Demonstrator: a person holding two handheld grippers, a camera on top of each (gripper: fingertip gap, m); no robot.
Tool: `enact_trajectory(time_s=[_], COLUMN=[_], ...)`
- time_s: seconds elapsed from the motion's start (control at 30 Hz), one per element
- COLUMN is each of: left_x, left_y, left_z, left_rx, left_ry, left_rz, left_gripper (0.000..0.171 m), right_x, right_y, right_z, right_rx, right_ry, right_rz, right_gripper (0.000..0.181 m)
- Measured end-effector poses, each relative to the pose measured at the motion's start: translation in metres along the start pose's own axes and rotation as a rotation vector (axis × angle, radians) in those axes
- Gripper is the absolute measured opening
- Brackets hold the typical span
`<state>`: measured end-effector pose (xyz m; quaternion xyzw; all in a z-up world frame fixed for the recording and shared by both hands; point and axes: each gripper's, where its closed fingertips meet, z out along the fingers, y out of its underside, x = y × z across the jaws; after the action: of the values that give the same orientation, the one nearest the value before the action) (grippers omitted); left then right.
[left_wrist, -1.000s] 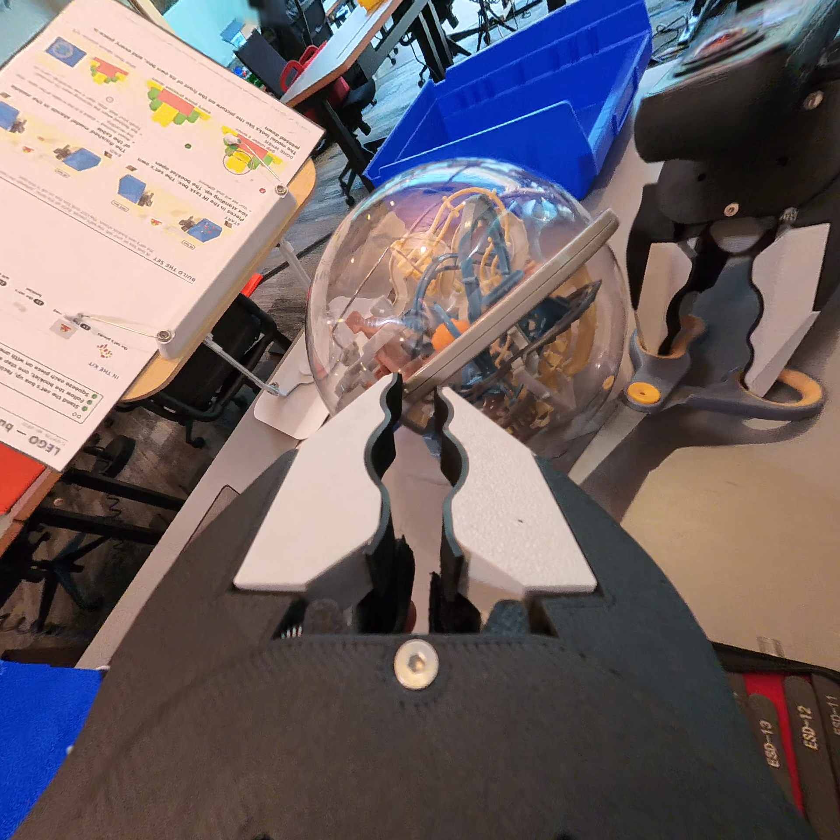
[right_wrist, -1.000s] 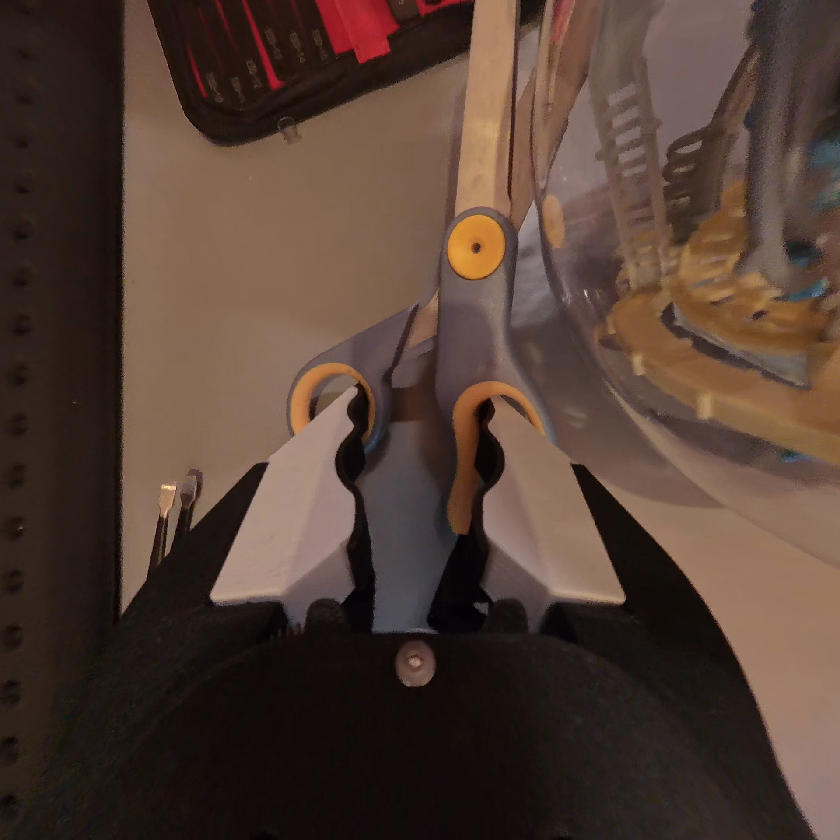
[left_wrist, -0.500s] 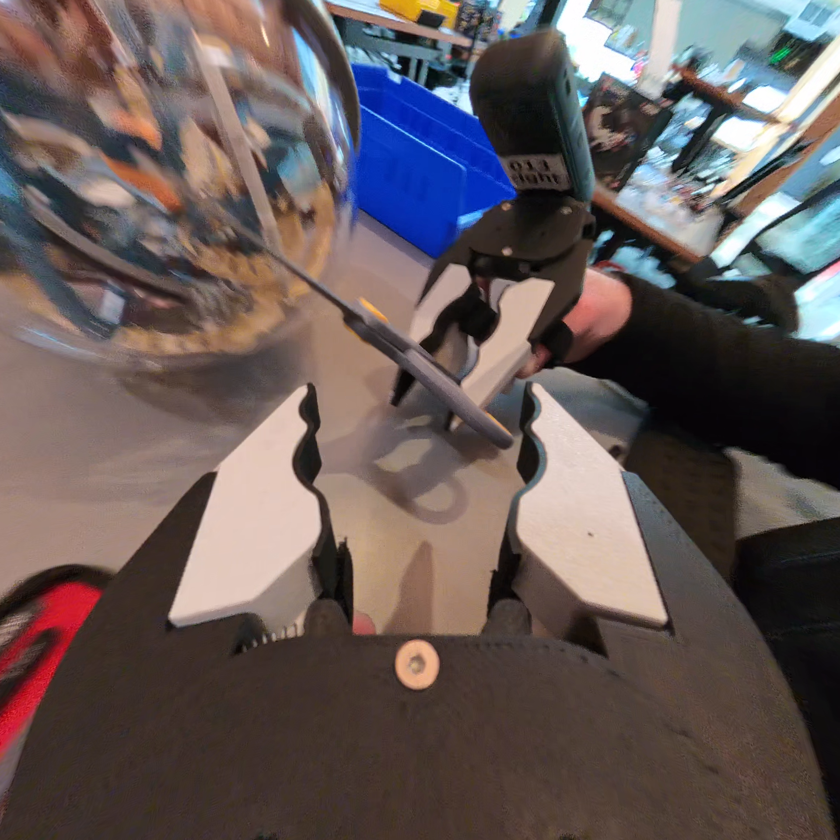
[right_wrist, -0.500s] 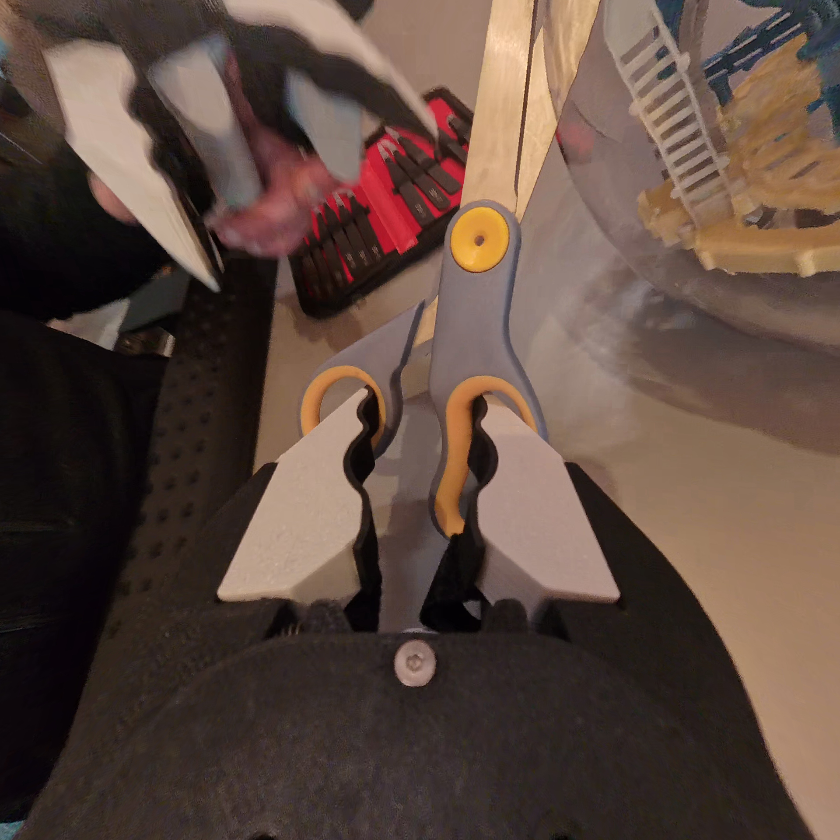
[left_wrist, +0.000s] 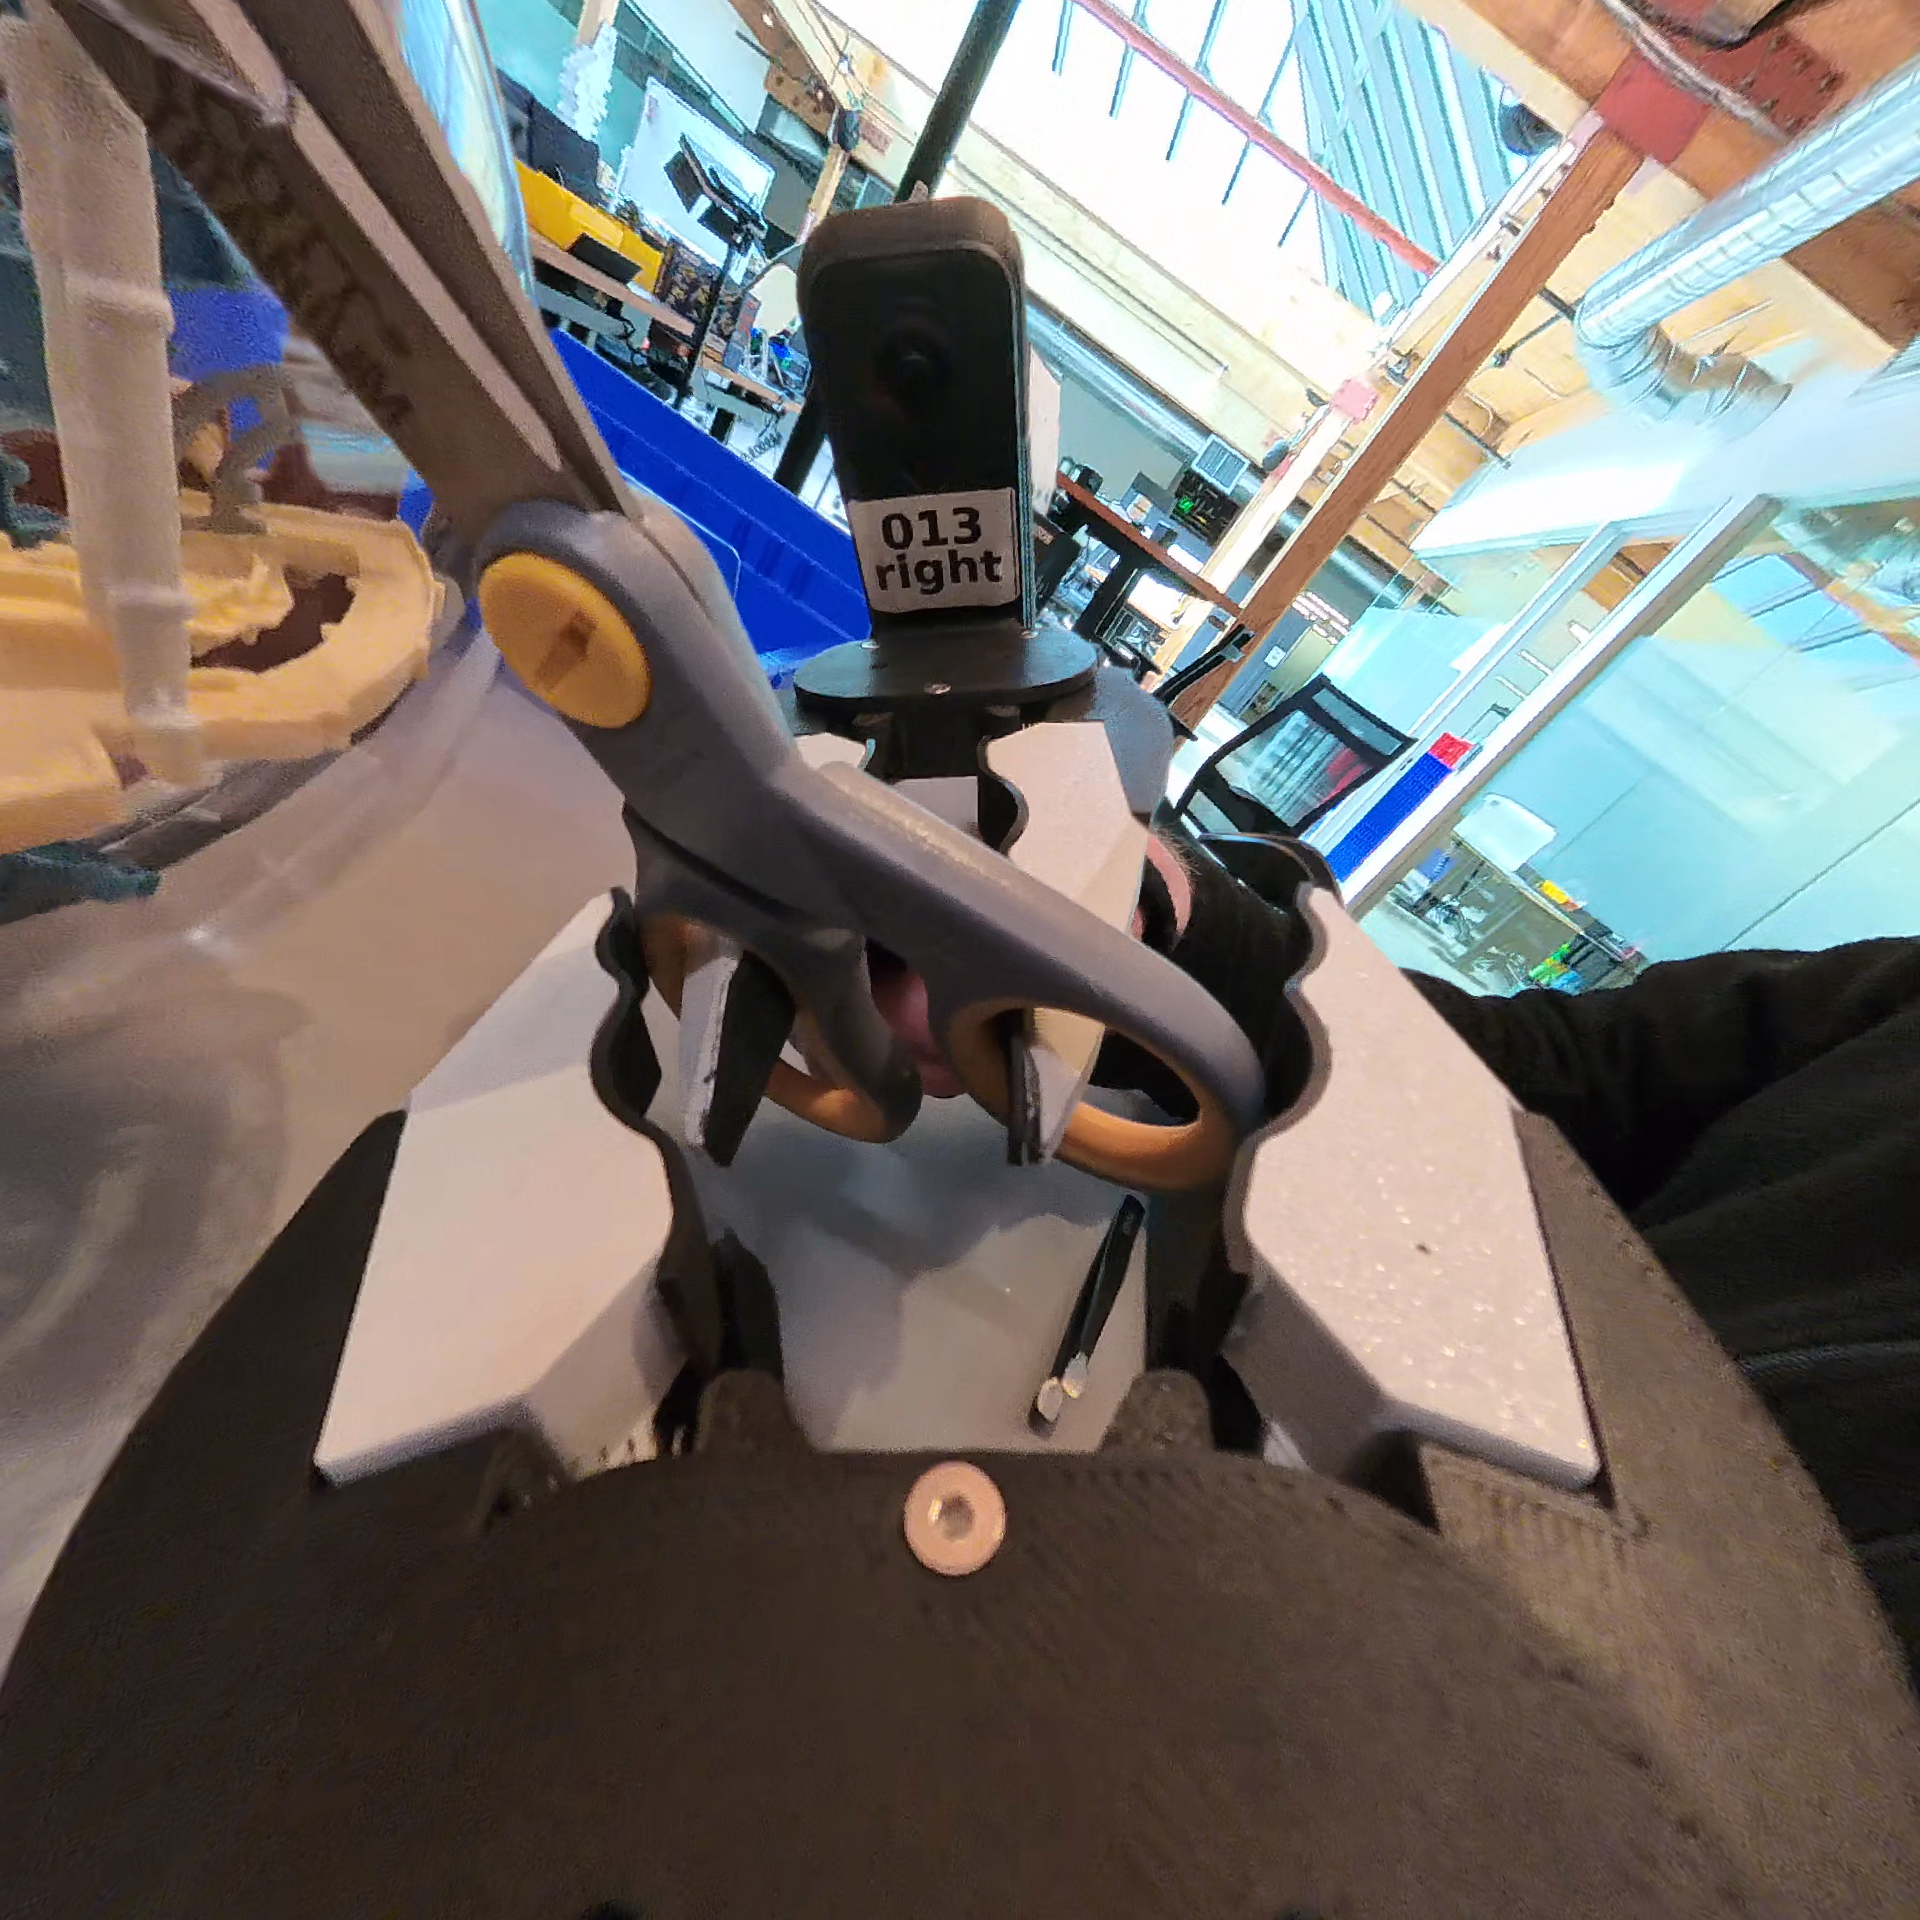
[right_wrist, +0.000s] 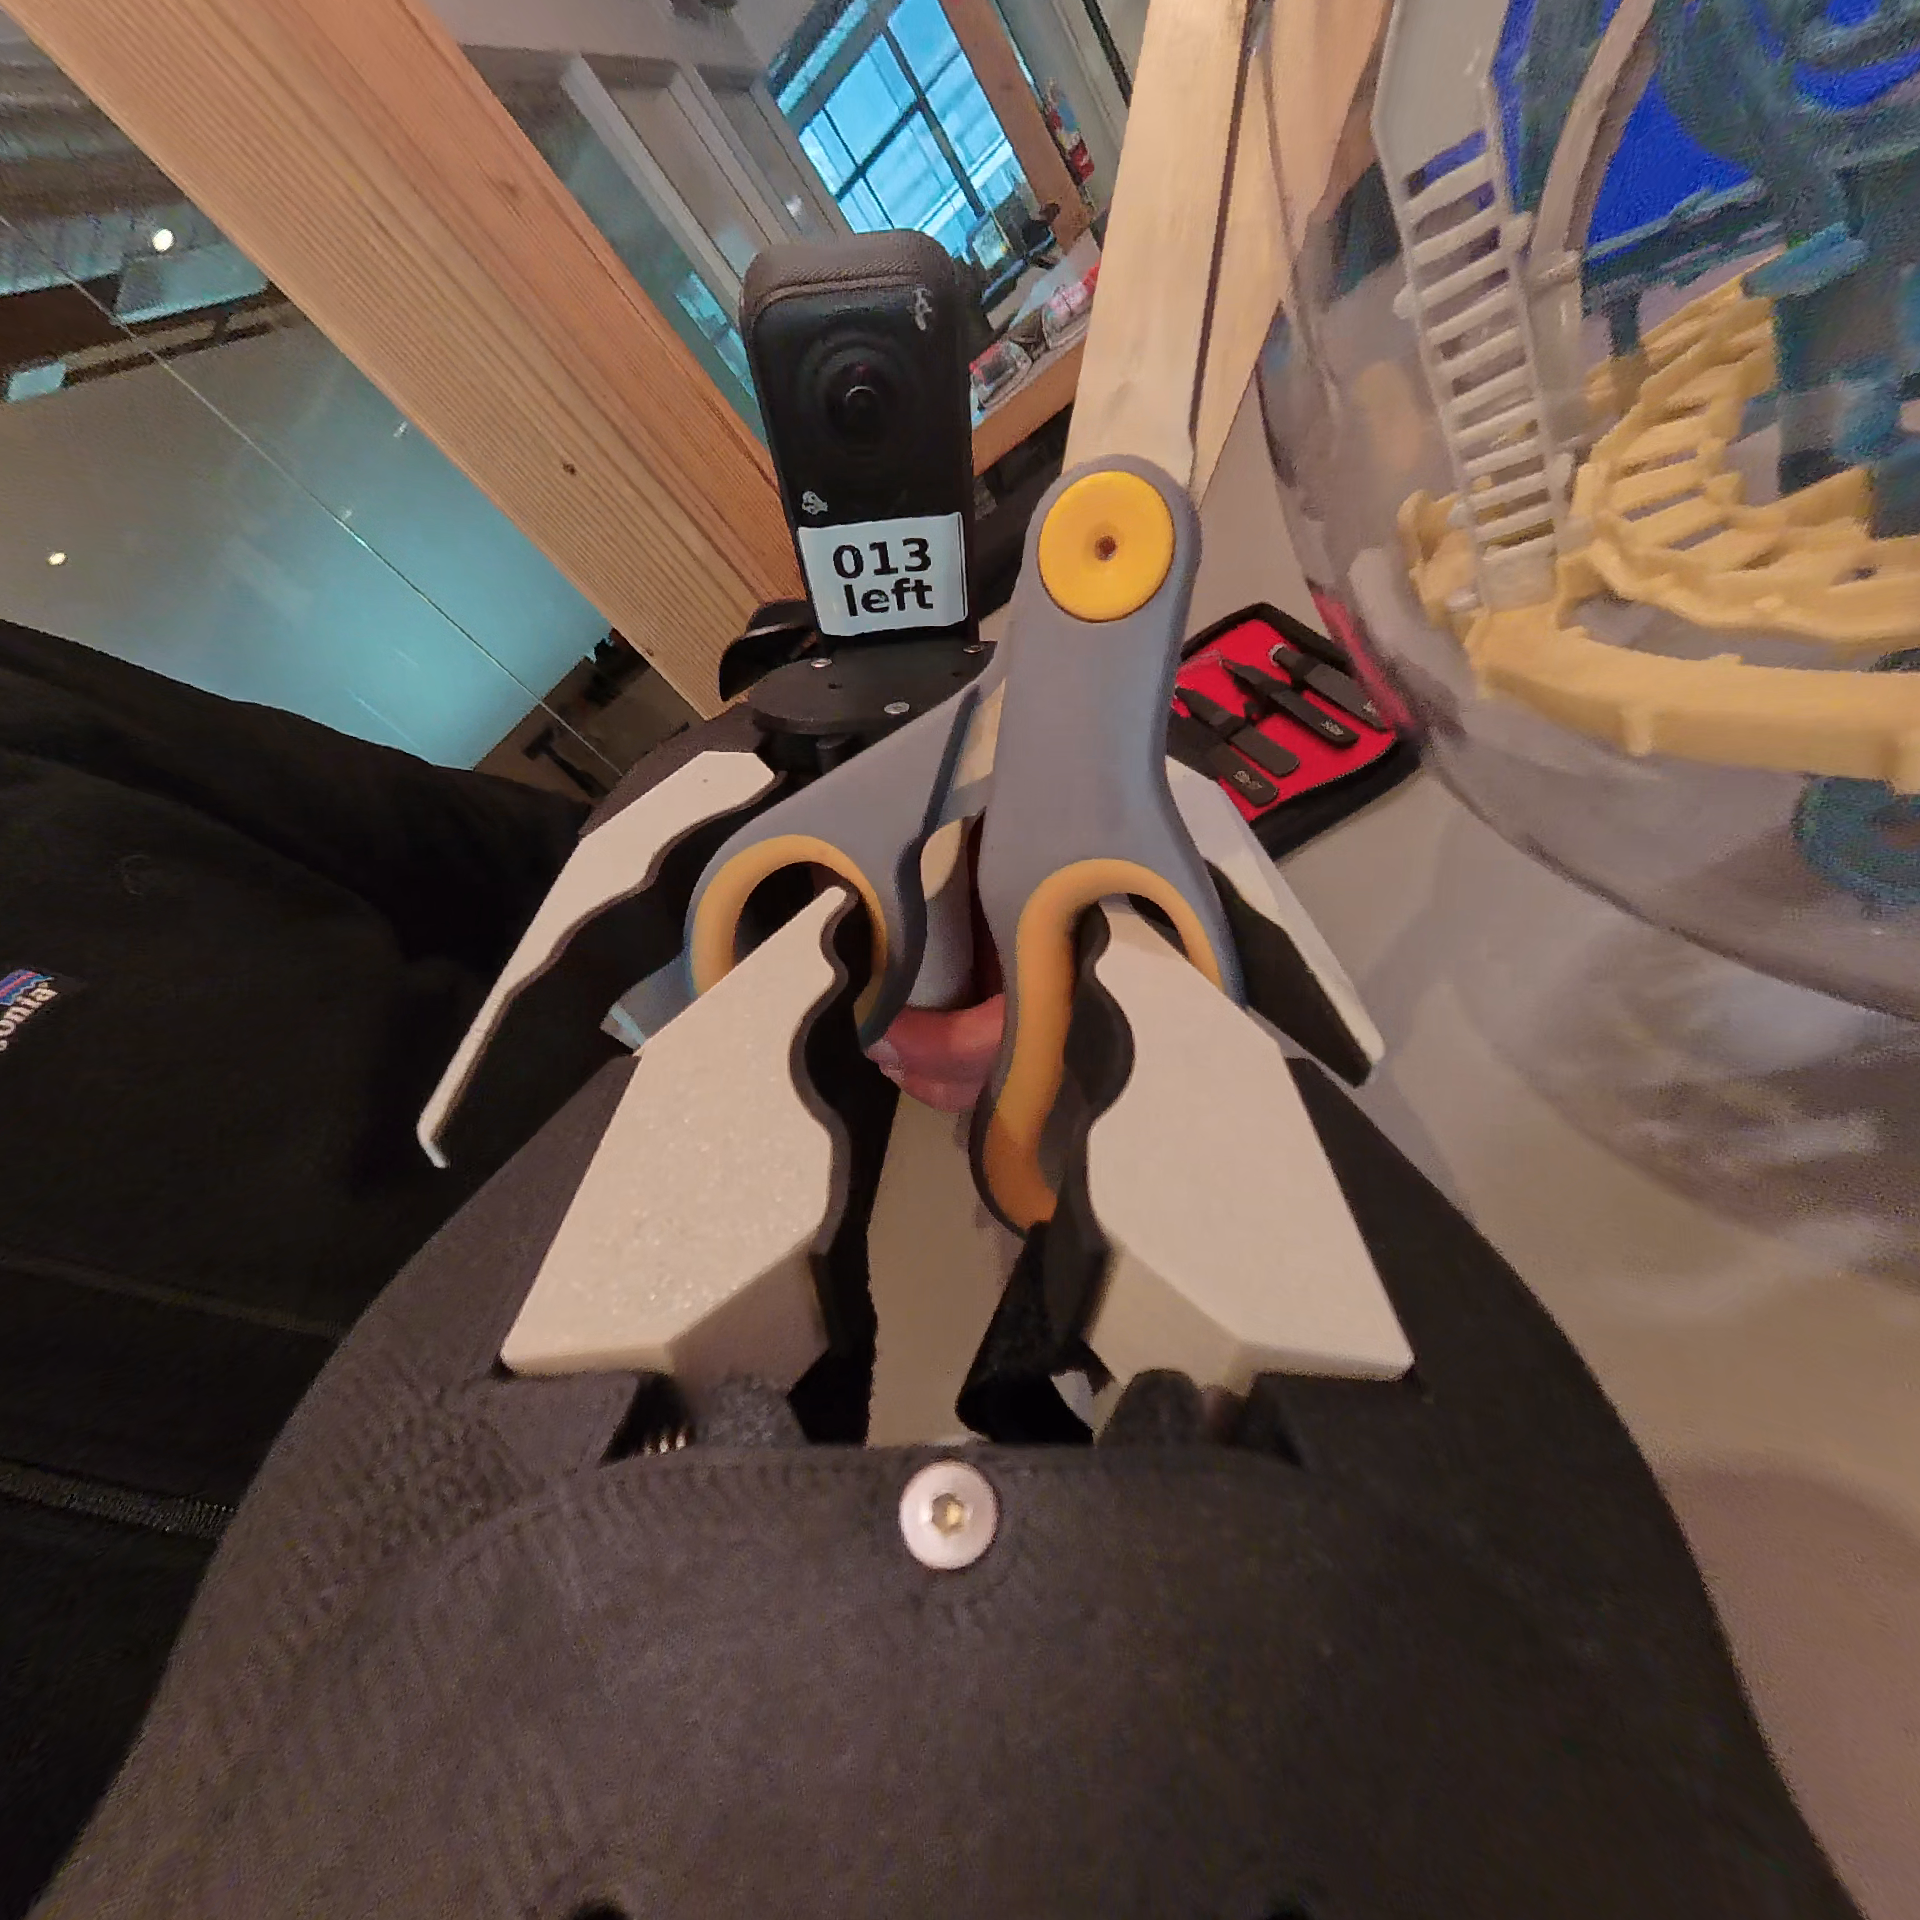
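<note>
right gripper: my fingers sit one in each handle loop of the scissors, spread apart inside the loops, pinching nothing between them.
left gripper: mine too, fingers spread wide on either side of the same handles; contact on the outer loop looks likely, can't tell for sure.
scissors position: lifted off the table, blades pointing up and away, passing just beside the clear sphere.
handling guess: light, stiff metal blades, hard plastic handles with rubbery yellow lining; I'd take them at the loops, not the slick blades.
sphere: clear shell with a maze inside, looks fragile, probably rolls.
nearby: red tool case on the table, blue bin behind.
</note>
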<state>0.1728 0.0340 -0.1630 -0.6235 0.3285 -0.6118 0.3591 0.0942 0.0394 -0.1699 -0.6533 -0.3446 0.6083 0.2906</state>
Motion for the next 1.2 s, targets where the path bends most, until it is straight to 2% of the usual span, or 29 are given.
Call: enact_trajectory(time_s=[0.4,0.43,0.5,0.73,0.9,1.07,1.2], left_x=[-0.005,-0.004,0.004,0.013,0.01,0.009,0.01], left_y=[-0.013,-0.013,-0.012,-0.014,-0.017,-0.024,-0.026], left_z=[-0.002,-0.002,0.004,0.009,0.006,0.004,0.001], left_rx=[0.071,0.059,0.031,0.036,0.019,0.071,0.062], left_ry=[-0.016,-0.007,0.04,0.081,0.04,0.036,0.032], left_rz=[0.028,0.026,-0.002,-0.025,0.015,0.004,0.067], left_gripper=[0.11,0.112,0.133,0.14,0.139,0.134,0.125], right_x=[0.002,0.001,-0.008,-0.021,-0.022,-0.022,-0.023], right_y=[-0.012,-0.012,-0.008,-0.006,-0.011,-0.013,-0.016], right_z=[0.001,0.001,0.008,0.013,0.018,0.021,0.024], right_rx=[0.023,0.032,0.036,0.026,0.054,0.048,0.058], right_ry=[0.028,0.018,-0.087,-0.194,-0.221,-0.198,-0.179], right_rz=[-0.052,-0.045,0.015,0.082,0.092,0.057,0.02], right_gripper=[0.029,0.03,0.031,0.033,0.034,0.031,0.02])
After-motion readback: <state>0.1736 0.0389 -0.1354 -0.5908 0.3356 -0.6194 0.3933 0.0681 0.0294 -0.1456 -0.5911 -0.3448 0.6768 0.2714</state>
